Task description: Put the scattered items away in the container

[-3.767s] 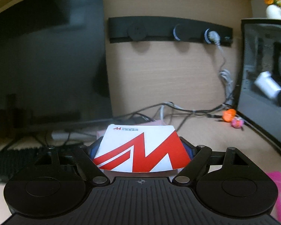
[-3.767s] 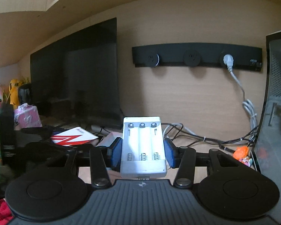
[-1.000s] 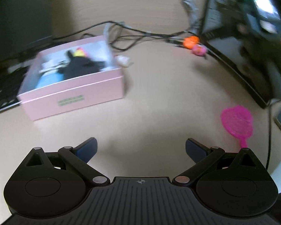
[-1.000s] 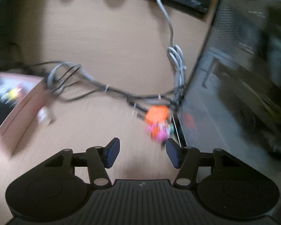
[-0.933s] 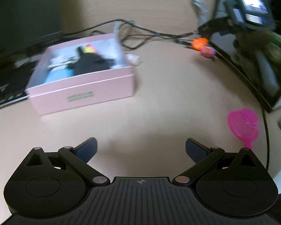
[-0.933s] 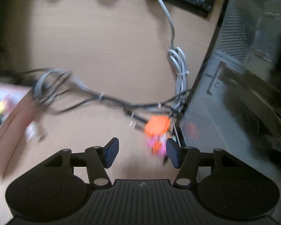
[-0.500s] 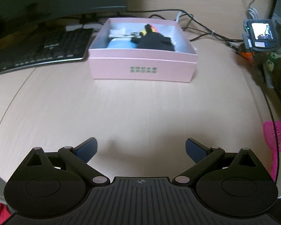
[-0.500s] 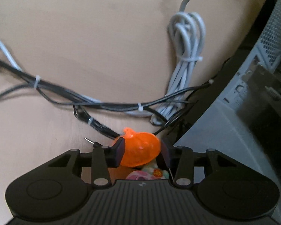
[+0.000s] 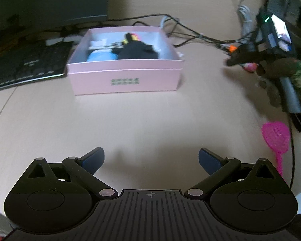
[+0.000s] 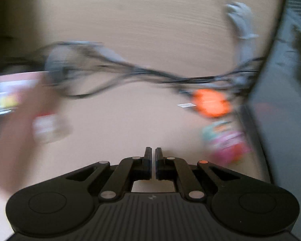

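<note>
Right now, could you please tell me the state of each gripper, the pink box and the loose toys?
Left gripper: open, empty.
Right gripper: shut, nothing between its fingers.
Pink cardboard box: lidless, already holding items.
Orange rubber toy: loose on the desk by the cables.
Pink patterned toy: loose on the desk.
Pink plastic hairbrush: lying flat, untouched.

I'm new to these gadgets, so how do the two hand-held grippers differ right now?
The left hand-held gripper stands wide open; the right hand-held gripper is shut. The left faces the pink box; the right faces cables and an orange toy. Both hold nothing.
</note>
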A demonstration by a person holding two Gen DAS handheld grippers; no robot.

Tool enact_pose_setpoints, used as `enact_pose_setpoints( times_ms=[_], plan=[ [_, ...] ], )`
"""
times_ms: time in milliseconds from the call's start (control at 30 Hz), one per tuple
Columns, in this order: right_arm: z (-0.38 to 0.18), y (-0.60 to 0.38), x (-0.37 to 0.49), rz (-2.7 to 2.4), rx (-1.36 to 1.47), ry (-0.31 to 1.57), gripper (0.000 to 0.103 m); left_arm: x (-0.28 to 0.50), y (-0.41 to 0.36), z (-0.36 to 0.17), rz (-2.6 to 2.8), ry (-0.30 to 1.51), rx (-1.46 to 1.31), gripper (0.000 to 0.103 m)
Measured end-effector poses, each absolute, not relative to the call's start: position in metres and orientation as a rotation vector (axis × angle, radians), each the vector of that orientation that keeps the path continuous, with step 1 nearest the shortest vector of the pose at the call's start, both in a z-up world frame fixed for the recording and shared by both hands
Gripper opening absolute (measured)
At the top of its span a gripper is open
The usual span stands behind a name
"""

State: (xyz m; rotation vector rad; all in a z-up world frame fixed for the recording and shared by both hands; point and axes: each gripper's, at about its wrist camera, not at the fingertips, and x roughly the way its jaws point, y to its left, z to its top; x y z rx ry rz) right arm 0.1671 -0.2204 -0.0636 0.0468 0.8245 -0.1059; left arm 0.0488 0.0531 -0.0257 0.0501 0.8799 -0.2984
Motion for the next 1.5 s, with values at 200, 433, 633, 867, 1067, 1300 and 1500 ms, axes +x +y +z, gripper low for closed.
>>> enact_pose_setpoints(
  times_ms=[200, 433, 633, 867, 1067, 1300, 1500],
  plan=[
    [-0.028, -0.199, 0.141, -0.192, -0.152, 0.635, 0.074, 0.046, 0.048, -0.022, -0.316, 0.857, 0.048, 0.102],
    [-0.081, -0.238, 0.193, -0.467, -0.372, 0.728, 0.077, 0.046, 0.059, -0.022, -0.229, 0.876, 0.027, 0.103],
    [-0.097, -0.265, 0.200, -0.512, -0.293, 0.819, 0.048, 0.047, 0.072, -0.027, -0.167, 0.917, -0.008, 0.103],
    [-0.050, -0.232, 0.142, -0.065, 0.018, 0.787, 0.048, 0.053, 0.057, -0.031, -0.231, 0.917, -0.007, 0.103],
    [-0.016, -0.219, 0.133, -0.100, -0.045, 0.605, 0.077, 0.060, 0.043, -0.034, -0.278, 0.925, 0.012, 0.103],
    [-0.072, -0.266, 0.221, -0.501, -0.113, 0.634, 0.077, 0.056, 0.043, -0.038, -0.242, 0.952, 0.045, 0.103],
    [-0.108, -0.284, 0.256, -0.562, -0.196, 0.708, 0.077, 0.046, 0.065, -0.038, -0.141, 0.969, -0.011, 0.103]
  ],
)
